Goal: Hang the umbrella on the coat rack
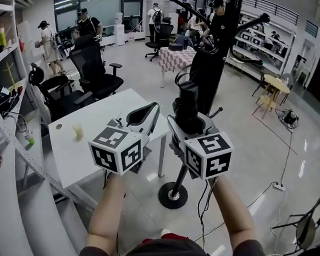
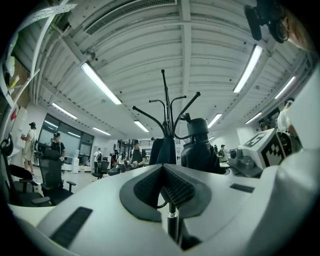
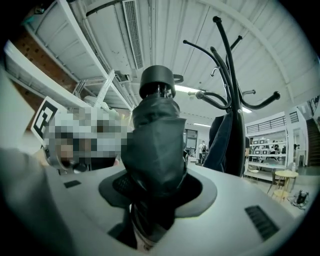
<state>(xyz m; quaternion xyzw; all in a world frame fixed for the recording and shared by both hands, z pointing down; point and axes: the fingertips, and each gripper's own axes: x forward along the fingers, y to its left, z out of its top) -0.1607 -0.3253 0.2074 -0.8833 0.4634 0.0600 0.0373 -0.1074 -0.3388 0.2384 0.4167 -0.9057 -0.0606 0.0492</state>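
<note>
left gripper (image 2: pixel 167 186), jaws nearly together, pinches a thin black cord loop (image 2: pixel 162 205); right gripper (image 3: pixel 156 200) clamps a folded black fabric umbrella (image 3: pixel 156 142) upright, round cap uppermost, near the black curved-arm metal coat rack (image 3: pixel 233 90).

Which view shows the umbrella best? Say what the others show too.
The right gripper view: the umbrella fills the centre, held in the right gripper. The head view shows it smaller, from above. The left gripper view shows only its upper part, beside the coat rack.
</note>
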